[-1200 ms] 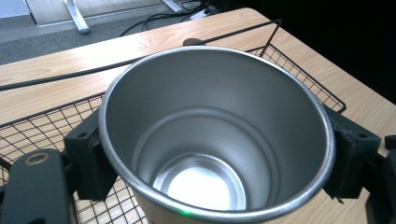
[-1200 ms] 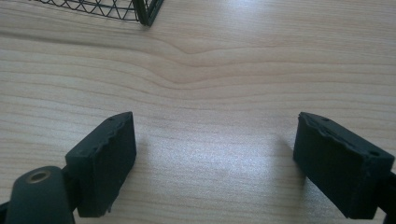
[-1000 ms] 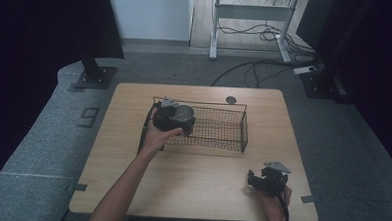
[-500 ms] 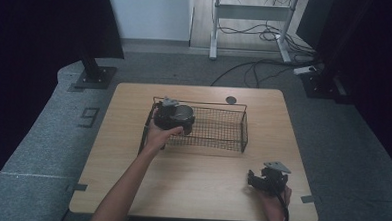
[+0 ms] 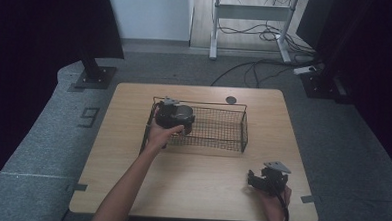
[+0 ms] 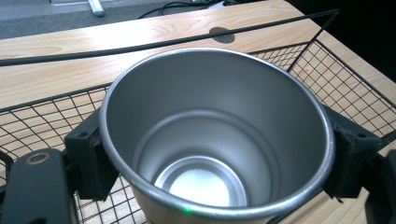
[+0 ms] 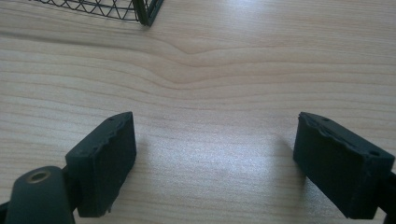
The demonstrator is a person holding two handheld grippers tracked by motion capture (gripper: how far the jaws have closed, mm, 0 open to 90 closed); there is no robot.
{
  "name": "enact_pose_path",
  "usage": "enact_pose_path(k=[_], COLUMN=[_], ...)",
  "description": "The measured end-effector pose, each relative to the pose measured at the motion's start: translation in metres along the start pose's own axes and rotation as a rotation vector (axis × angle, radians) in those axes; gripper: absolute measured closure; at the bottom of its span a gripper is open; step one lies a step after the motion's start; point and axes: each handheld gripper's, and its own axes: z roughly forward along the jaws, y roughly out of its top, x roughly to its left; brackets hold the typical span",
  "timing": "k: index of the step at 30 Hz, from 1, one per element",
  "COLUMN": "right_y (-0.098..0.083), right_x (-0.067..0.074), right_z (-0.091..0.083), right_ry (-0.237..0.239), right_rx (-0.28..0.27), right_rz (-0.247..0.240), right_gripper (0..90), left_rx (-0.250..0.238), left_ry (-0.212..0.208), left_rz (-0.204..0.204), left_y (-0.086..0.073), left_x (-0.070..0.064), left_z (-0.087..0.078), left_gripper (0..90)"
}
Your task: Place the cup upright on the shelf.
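I have my left gripper (image 6: 215, 158) clamped on a shiny round steel cup (image 6: 217, 140), one black pad pressed against each side of its wall just under the rim, and the cup stands upright with its open mouth facing the camera. Beneath and beyond the fingers lies the black wire mesh basket (image 5: 218, 129); in the high view the cup (image 5: 183, 114) sits over the basket's left end. Past the fingers, the basket's thin top rail (image 6: 163, 44) crosses in front of the light wooden table (image 5: 191, 175), and a small dark round hole in the tabletop (image 6: 222, 34) lies beyond that rail. My right gripper (image 7: 215, 163) hangs low over bare wood near the table's front right corner, its two black pads spread wide with nothing between them. Ahead of those fingers and to their left, one corner of the basket (image 7: 147, 11) rests on the table, well apart from them.
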Motion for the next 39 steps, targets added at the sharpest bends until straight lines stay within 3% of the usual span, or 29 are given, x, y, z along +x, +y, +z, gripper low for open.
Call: enact_pose_path(k=[11,17,21,25,39], right_y=[0.000,0.000,0.000,0.000,0.000], right_x=[0.000,0.000,0.000,0.000,0.000], right_z=[0.000,0.000,0.000,0.000,0.000], right_ry=[0.000,0.003,0.003,0.003,0.003], right_rx=[0.000,-0.001,-0.001,-0.001,-0.001], right_rz=[0.000,0.000,-0.001,-0.001,-0.001], right_gripper=[13.0,13.0,13.0,13.0,13.0], left_rx=[0.007,0.022,0.043,0.071,0.134], left_ry=[0.008,0.023,0.031,0.045,0.062], left_rz=[-0.025,-0.018,-0.029,-0.068,-0.093], left_y=[0.001,0.003,0.001,-0.001,-0.014], left_x=[0.008,0.009,0.008,0.009,0.010], left_z=[0.008,0.017,0.027,0.035,0.050], left_gripper=[16.3,16.3,16.3,16.2,16.0])
